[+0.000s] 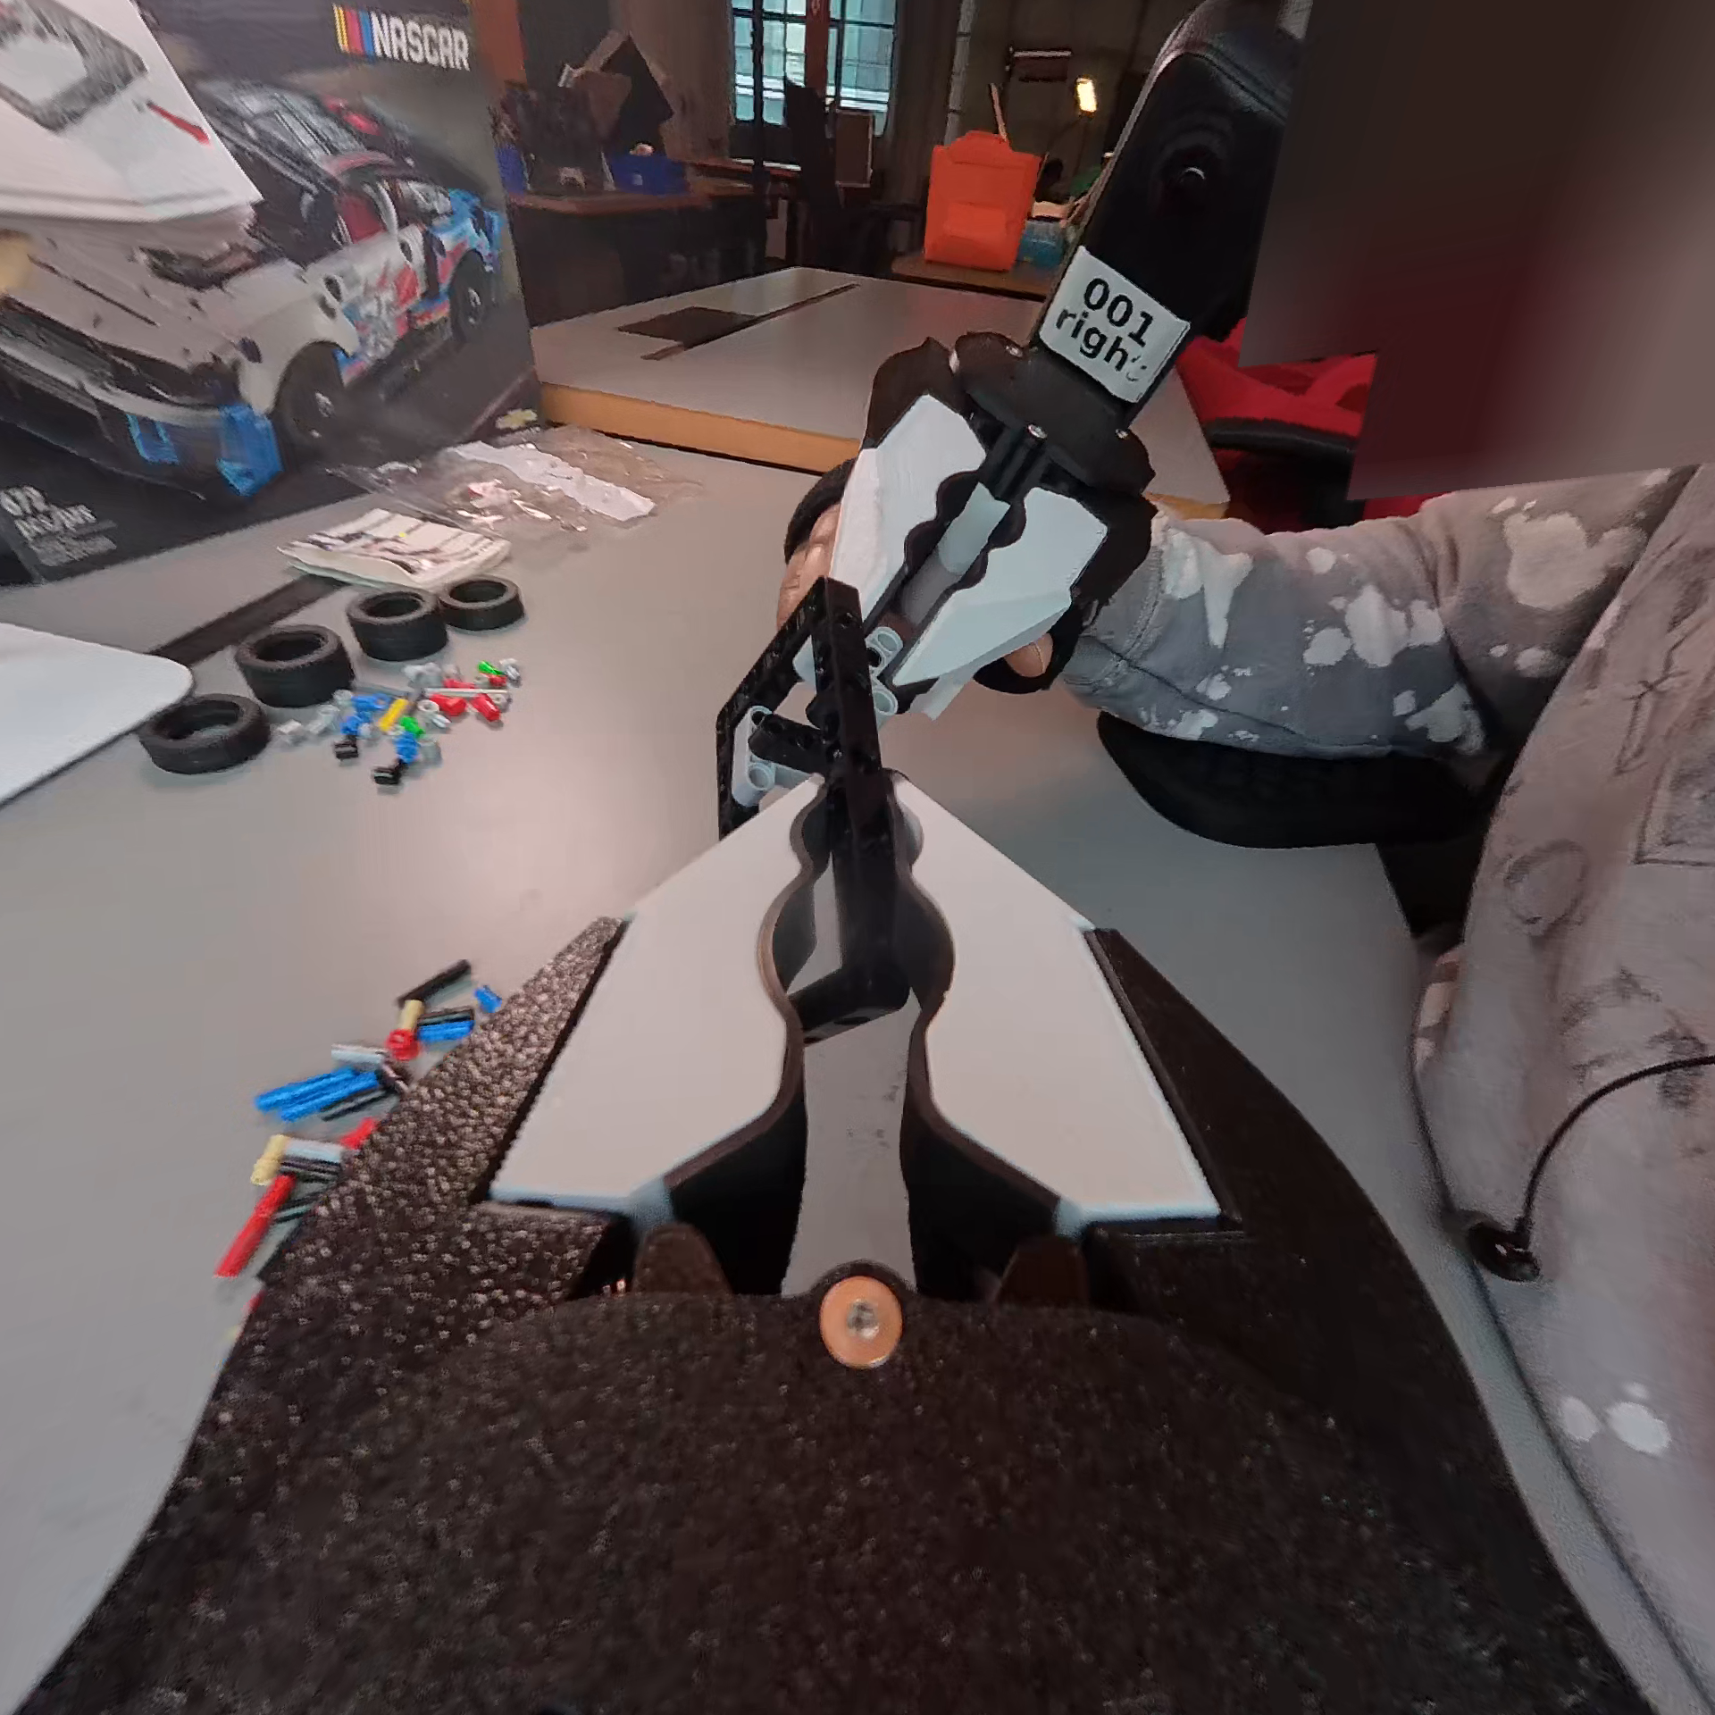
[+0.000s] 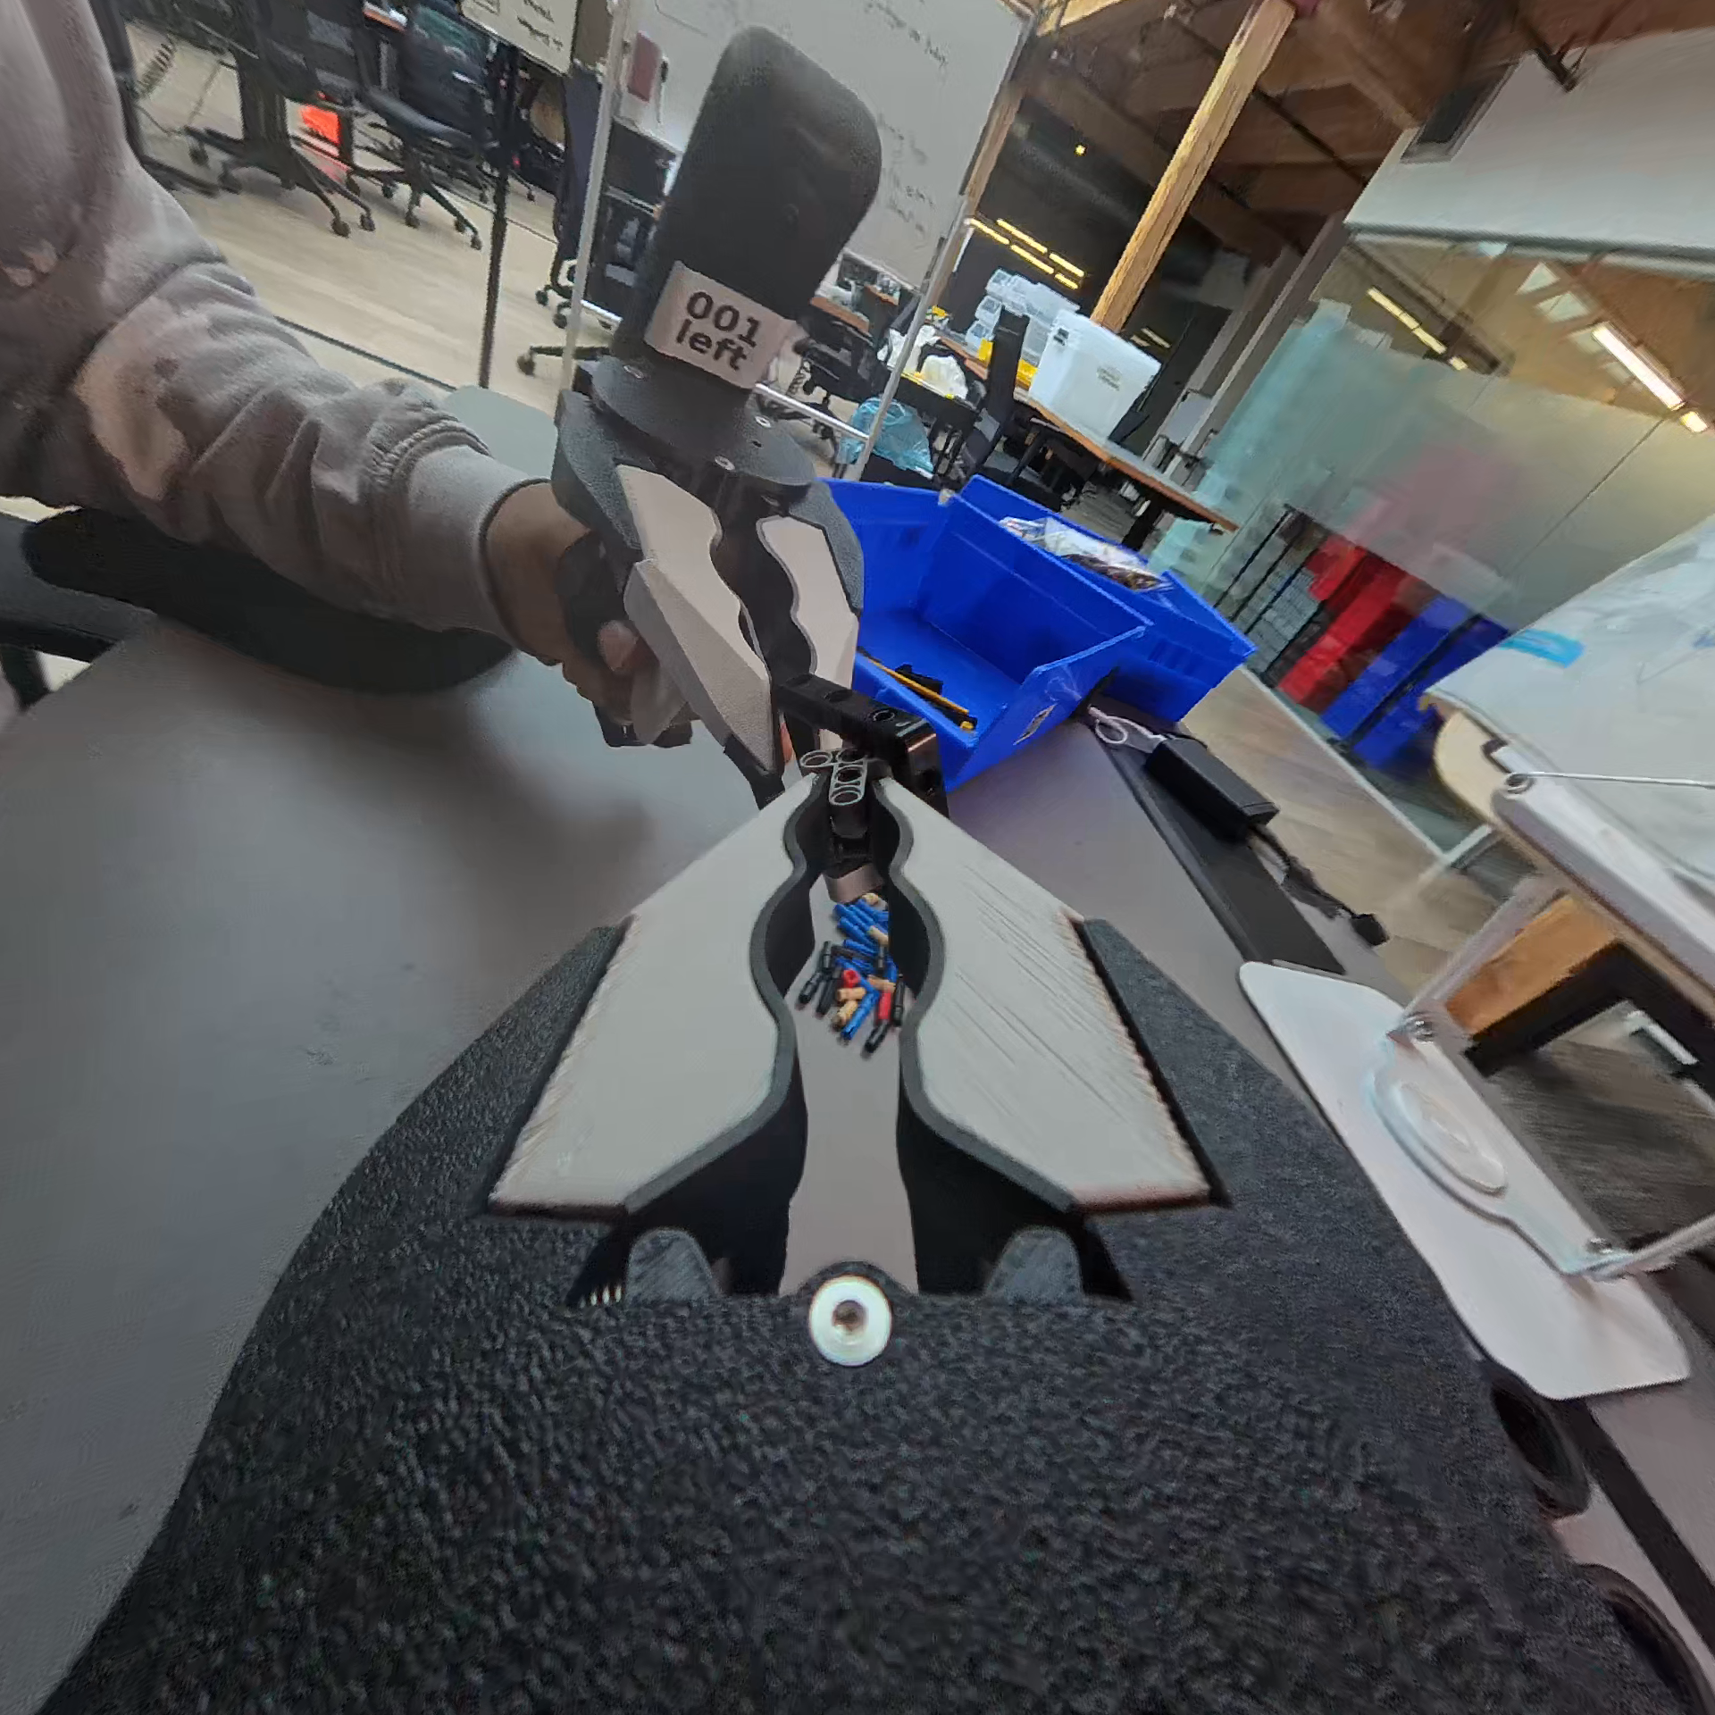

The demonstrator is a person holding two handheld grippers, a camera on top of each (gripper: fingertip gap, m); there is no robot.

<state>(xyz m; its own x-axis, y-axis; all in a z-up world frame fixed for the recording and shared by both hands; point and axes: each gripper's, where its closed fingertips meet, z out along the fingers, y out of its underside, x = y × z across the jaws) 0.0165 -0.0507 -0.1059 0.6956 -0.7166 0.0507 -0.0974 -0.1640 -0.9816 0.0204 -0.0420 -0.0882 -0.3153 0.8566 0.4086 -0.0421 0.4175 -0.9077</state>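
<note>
Two hand-held grippers meet above a grey table (image 1: 390, 891), both clamped on one small assembly of black building-toy beams (image 1: 840, 742). In the left wrist view, the left gripper (image 1: 858, 807) has its two grey fingers closed tight on a black beam that runs down between them. The assembly rises from there as an open black frame with pale grey connector pieces (image 1: 756, 752) near its lower corner. The right gripper (image 1: 905, 691) comes in from above and to the right, held in a person's hand in a bleach-spotted grey sleeve (image 1: 1299, 612) — its fingers are pinched on the upper part of the same frame.

In the right wrist view, the right gripper (image 2: 849, 789) is closed on a black perforated beam, with the left gripper (image 2: 789, 715) just beyond it, gripping the far side.

On the table to the left lie four black rubber tyres (image 1: 297, 664), a scatter of small coloured pins and connectors (image 1: 427, 710), and a second scatter of blue, red and black pins (image 1: 343, 1095) nearer the camera. Behind them sit a folded booklet in clear plastic (image 1: 394, 548) and a large box with a racing car pictured on it (image 1: 241, 306). A blue plastic bin (image 2: 1012, 612) stands at the table's far edge in the right wrist view
</note>
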